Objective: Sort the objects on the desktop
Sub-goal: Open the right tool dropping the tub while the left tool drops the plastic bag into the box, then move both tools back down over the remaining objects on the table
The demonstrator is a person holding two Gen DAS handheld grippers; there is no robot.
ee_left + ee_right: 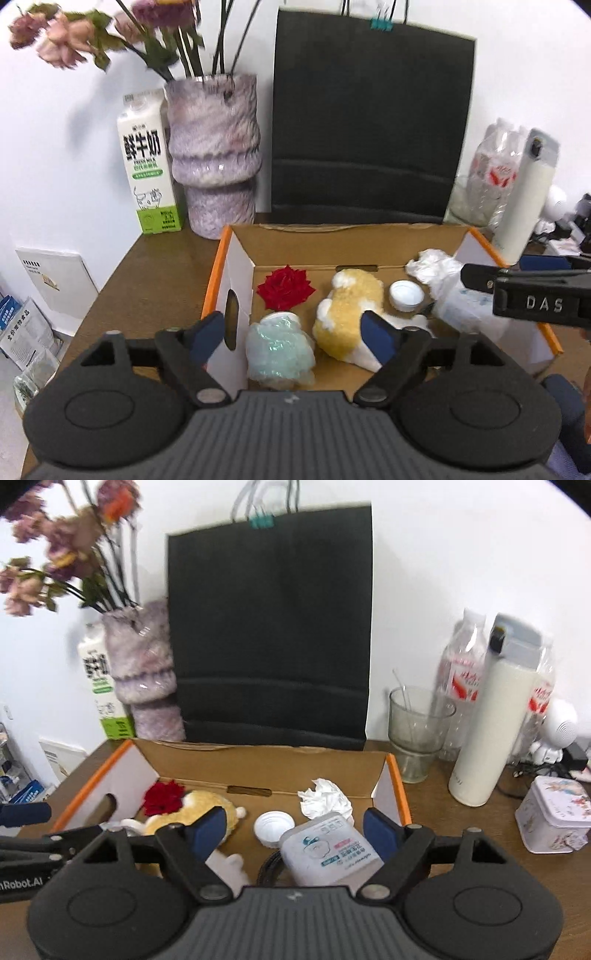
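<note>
left gripper (pixel 295 332): jaws wide apart, nothing between the pads, hanging over the near-left part of the cardboard box (pixel 332 240). Looks like a hover, not a grasp.
right gripper (pixel 295 830): jaws apart too, holding nothing. Its pads straddle the wipes pack (pixel 328 849) without visibly touching it; hard to say how far above it they sit.
under left pads: pale green scrunchy bundle (pixel 279 350) just below the gap, yellow plush toy (pixel 347 314) against the right-hand pad's side.
ahead of left gripper: red fabric flower (pixel 286 291) toward the box's back wall.
ahead of right gripper: white cap (pixel 273 827) just left of the pack, crumpled tissue (pixel 325 799) just beyond it.
box contents: loose items are all inside, so my read is sorting is well along or done.
outside box, right of right gripper: floral tin (pixel 554 816), white thermos (pixel 491 731), glass cup (pixel 417 727), plastic bottles (pixel 461 672). Upright along the desk edge; probably fixtures, though the tin could be a candidate.
behind box: black paper bag (pixel 269 620), vase of dried flowers (pixel 214 155), milk carton (pixel 149 162), all against the wall, clear of the work zone.
why both open: likely just-released or about-to-pick posture; can't tell which.
risk: motion blur in both views, so contact calls are soft.
</note>
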